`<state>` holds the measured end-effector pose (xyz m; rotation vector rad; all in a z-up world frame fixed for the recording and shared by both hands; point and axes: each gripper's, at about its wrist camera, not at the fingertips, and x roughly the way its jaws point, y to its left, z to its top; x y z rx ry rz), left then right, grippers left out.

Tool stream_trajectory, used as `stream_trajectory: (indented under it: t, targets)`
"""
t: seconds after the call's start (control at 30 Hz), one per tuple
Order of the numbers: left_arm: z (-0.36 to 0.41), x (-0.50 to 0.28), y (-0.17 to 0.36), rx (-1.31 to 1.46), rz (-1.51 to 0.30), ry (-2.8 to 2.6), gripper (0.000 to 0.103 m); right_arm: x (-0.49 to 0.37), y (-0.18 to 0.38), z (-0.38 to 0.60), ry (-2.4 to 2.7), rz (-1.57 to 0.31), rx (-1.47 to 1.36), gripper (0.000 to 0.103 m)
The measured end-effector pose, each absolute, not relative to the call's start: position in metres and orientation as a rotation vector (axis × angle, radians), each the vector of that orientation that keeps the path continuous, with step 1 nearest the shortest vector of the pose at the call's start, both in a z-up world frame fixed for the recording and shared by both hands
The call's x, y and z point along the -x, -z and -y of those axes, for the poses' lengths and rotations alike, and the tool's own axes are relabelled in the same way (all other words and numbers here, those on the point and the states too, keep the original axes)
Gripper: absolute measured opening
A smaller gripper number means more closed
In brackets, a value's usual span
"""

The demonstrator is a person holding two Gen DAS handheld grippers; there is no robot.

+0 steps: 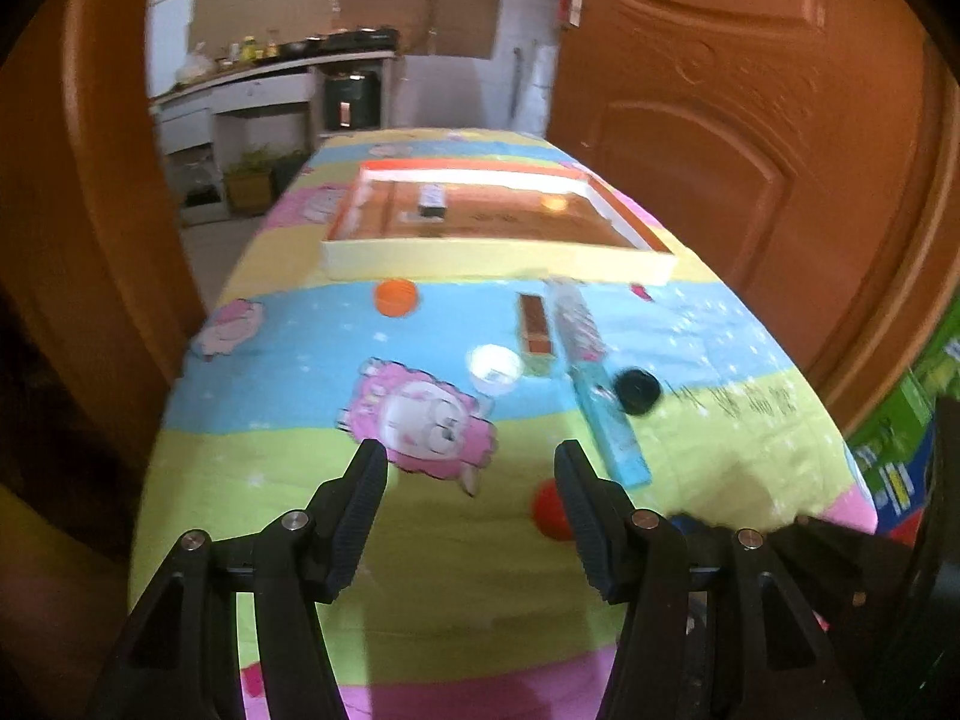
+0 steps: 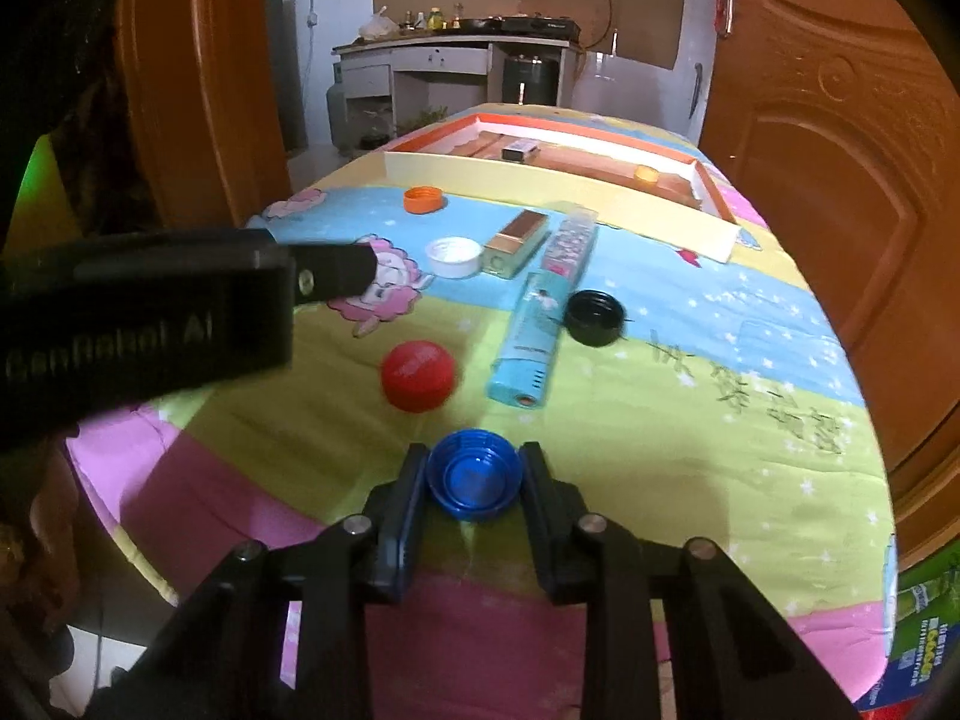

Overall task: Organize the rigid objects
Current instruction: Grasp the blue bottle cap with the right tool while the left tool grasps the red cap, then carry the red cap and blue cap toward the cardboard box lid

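We pinch blue cap in right gripper, just nearer than red cap; left gripper spread, empty, hovering beside red cap.

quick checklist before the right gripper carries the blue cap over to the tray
1. Blue cap sits between the right gripper jaws: ok.
2. Grip firm enough to lift: cannot tell.
3. Left gripper open and holding nothing: ok.
4. Left gripper body out of the carry path: not ok, it crosses the left side of the right wrist view.
5. Tray has bare floor to receive the cap: ok.
6. Red cap and light blue box lie ahead; lift over them: ok.
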<state>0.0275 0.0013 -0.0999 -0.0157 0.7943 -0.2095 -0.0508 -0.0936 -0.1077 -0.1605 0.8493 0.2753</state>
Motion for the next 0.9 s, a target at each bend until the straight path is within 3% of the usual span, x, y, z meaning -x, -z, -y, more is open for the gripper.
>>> stream_trajectory:
  t: [0.3,0.4,0.9]
  targets:
    - [0.034,-0.029,0.125,-0.041,-0.859,0.3,0.059,0.059,0.107,0.135,-0.165,-0.842,0.161,0.03]
    - [0.039,-0.035,0.138,-0.06,-0.894,0.262,0.031,0.062,0.107,0.14,-0.153,-0.842,0.153,0.03]
    - [0.03,-0.034,0.131,-0.023,-0.864,0.266,0.031,0.055,0.1,0.132,-0.173,-0.826,0.148,0.03]
